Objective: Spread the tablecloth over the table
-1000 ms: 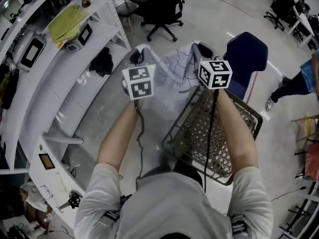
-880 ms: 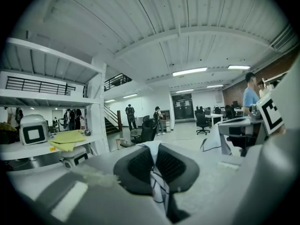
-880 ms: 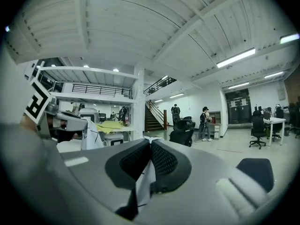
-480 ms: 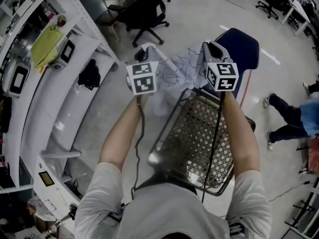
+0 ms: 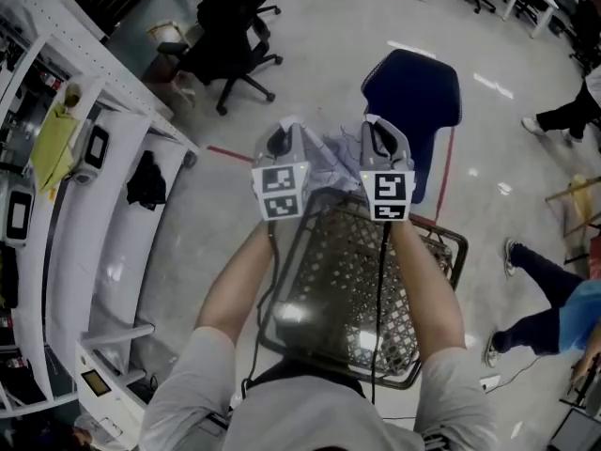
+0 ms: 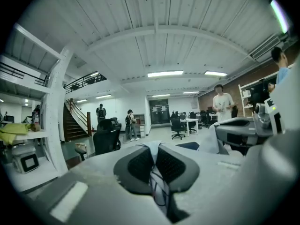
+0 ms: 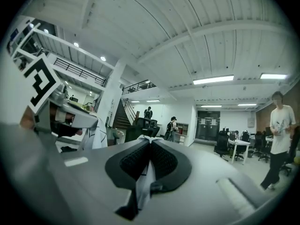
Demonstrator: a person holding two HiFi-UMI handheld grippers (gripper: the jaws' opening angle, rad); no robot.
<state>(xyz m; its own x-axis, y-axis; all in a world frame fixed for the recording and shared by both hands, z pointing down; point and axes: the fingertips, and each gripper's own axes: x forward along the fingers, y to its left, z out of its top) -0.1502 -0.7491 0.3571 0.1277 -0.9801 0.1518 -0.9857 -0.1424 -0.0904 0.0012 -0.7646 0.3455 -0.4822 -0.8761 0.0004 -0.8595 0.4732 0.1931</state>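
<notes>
**Item:** tablecloth [image 5: 331, 154], pale with thin dark lines.

**Location:** in the air, bunched, strung between my two grippers. No part of it lies on a table. It hangs above the far edge of the wire cart [image 5: 352, 271], on my side of the blue chair [image 5: 413, 87].

**Left gripper** [image 5: 280, 141]: jaws closed on a fold of the cloth. In the left gripper view the fabric trails down from between the pads [image 6: 140, 165].

**Right gripper** [image 5: 379, 135]: jaws likewise clamped on the cloth. In its own view a strip comes out below the pads [image 7: 164, 163]. It sits near the left one, at about the same height.

**Cloth relative to grippers:** pinched at both sets of tips, with the slack gathered between and beyond them, away from me (how far it hangs down I cannot see, since the grippers cover it).

**Step in hand, as I judge it:** carrying the cloth to the table; spreading has not begun. I can pick out no target table. White shelving [image 5: 103, 205] runs along the left.

**Handling notes:**
- I would hold both grips firm.
- I would carry the hanging part clear of the cart's far edge, where the mesh could snag it.
- At the table I would draw the grippers apart until the edge between them is taut.
- Only then would I lower it, far side first.
</notes>
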